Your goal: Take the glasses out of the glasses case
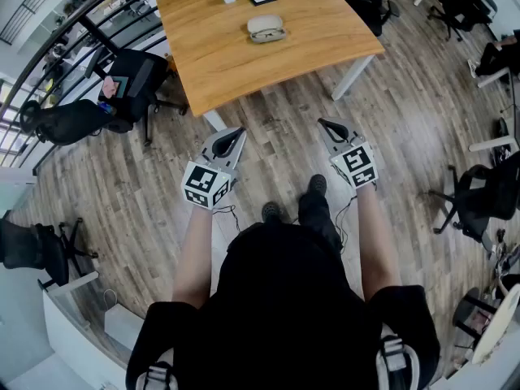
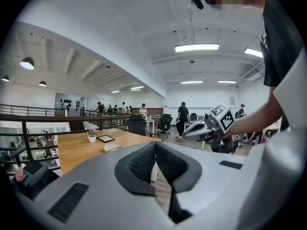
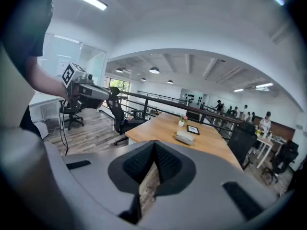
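Task unstarted: glasses case (image 1: 266, 28) sits on the table (image 1: 325, 31), apparently closed, well apart from the 2 tools. Left gripper (image 1: 234, 134) and right gripper (image 1: 327, 125) are empty, jaws pressed together; every step remains.

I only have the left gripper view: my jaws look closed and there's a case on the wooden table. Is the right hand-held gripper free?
Observer: Yes. The right hand-held gripper has its jaws together with nothing between them.
Operator: Are we at the table?
Observer: No. In the head view the left hand-held gripper and the right one hang over the floor, short of the table's near edge.
Operator: Is the case open?
Observer: In the right gripper view the glasses case looks closed, though it is small there.
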A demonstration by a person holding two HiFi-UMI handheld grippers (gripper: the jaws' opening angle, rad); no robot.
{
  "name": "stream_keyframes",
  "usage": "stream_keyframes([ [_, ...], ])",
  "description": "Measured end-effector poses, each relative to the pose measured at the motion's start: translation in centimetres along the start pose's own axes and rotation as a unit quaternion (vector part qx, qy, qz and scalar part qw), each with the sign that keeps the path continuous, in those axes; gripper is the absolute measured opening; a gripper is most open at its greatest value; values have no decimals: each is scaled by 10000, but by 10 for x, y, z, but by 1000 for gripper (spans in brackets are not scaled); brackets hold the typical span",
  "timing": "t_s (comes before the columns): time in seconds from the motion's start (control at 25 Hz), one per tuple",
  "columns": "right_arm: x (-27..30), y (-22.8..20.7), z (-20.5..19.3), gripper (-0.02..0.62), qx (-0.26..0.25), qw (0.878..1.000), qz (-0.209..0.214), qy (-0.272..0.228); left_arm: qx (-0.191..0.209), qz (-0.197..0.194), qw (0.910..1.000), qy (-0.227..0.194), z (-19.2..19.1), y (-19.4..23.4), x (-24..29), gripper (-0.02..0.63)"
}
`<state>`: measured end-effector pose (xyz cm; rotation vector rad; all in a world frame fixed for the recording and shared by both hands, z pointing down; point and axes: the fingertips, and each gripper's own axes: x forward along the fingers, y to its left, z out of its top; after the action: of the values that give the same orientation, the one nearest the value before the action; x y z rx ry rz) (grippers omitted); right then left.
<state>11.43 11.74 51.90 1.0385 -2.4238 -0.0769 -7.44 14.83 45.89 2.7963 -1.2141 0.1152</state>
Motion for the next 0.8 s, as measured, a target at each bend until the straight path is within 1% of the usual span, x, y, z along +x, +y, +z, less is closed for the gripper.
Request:
stream_keyframes([
  [0.12, -4, 1, 7, 8, 22, 10000, 2, -95, 25, 18, 10000, -5, 1, -3, 0, 20],
  [0.48, -2, 1, 1, 8, -30, 10000, 8, -2, 38, 62, 10000, -21, 1, -1, 1, 20],
  [0.68, -3, 1, 1, 8, 224, 9996, 93, -123, 111, 54, 9999, 27, -1, -2, 2, 20],
  [0.8, -2, 3, 1, 8, 219, 9996, 139, -117, 121, 77, 9999, 47, -1, 1, 1, 20],
])
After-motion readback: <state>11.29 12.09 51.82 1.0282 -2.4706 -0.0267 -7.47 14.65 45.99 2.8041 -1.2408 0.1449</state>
